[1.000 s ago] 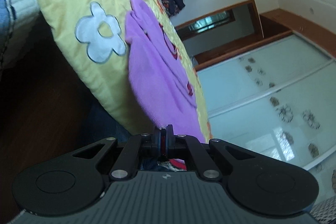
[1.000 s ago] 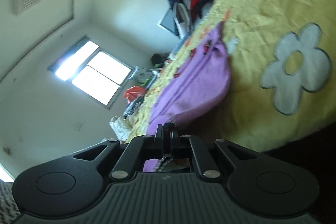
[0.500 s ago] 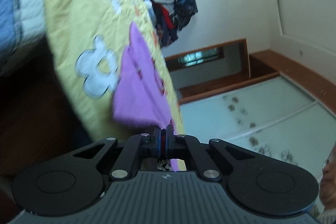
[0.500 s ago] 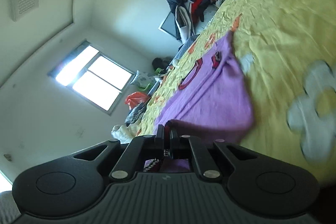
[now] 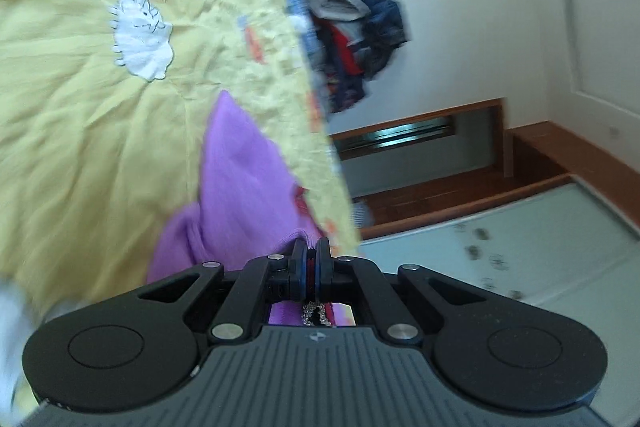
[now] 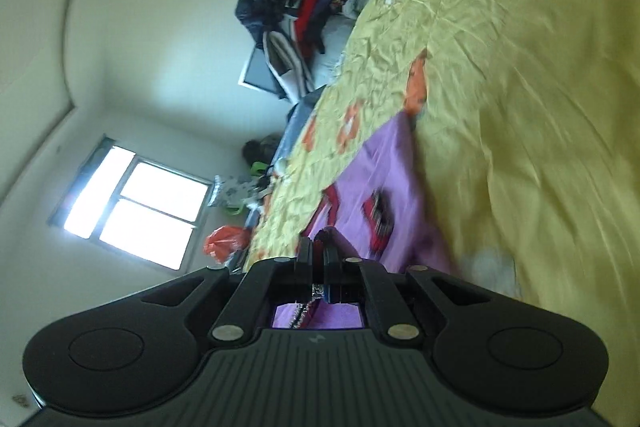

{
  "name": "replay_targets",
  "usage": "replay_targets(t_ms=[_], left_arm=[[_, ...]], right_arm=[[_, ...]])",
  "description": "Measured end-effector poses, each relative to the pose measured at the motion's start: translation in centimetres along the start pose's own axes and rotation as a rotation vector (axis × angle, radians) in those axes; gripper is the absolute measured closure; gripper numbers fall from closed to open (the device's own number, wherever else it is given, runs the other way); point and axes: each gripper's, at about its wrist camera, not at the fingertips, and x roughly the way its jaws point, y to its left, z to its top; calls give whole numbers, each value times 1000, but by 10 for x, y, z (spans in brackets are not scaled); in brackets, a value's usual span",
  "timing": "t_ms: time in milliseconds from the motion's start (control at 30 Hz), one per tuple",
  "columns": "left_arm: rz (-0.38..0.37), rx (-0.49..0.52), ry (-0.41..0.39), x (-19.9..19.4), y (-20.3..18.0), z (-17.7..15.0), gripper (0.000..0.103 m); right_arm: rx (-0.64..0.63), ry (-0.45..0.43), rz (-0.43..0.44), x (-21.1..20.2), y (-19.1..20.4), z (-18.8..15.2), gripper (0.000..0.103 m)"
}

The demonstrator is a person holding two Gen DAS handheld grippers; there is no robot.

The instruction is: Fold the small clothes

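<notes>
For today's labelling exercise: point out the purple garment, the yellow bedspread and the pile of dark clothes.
purple garment (image 5: 244, 183): left wrist view, middle of the cloth.
yellow bedspread (image 6: 540, 99): right wrist view, bare wrinkled area.
pile of dark clothes (image 6: 296, 7): right wrist view, centre of the heap.

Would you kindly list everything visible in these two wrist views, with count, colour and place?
Small purple garment with red print: one, purple, lying on the bedspread, its near edge pinched by both grippers.
Yellow bedspread with white and orange appliqué patches: one, yellow, covering the bed.
Heap of dark, red and white clothes: one pile, mixed colours, at the far end of the bed by the wall.
Window: one, bright, on the wall in the right wrist view.
Orange-red bag: one, below the window.
Left gripper: one, black, shut on the garment.
Right gripper: one, black, shut on the garment.
</notes>
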Motion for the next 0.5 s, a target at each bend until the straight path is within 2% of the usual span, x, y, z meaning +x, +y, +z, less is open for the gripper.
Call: replay_targets(t_ms=[100,200,500], left_arm=[[38,-8,17,23,1,16,100],[45,-10,24,36,3,24,100],[99,-12,3,63,1,52,100]], right_arm=[[26,25,-38,30,-11,21,98],[37,58,-78,53,-21,34,98],[74,109,-117,107,-38,71,98]])
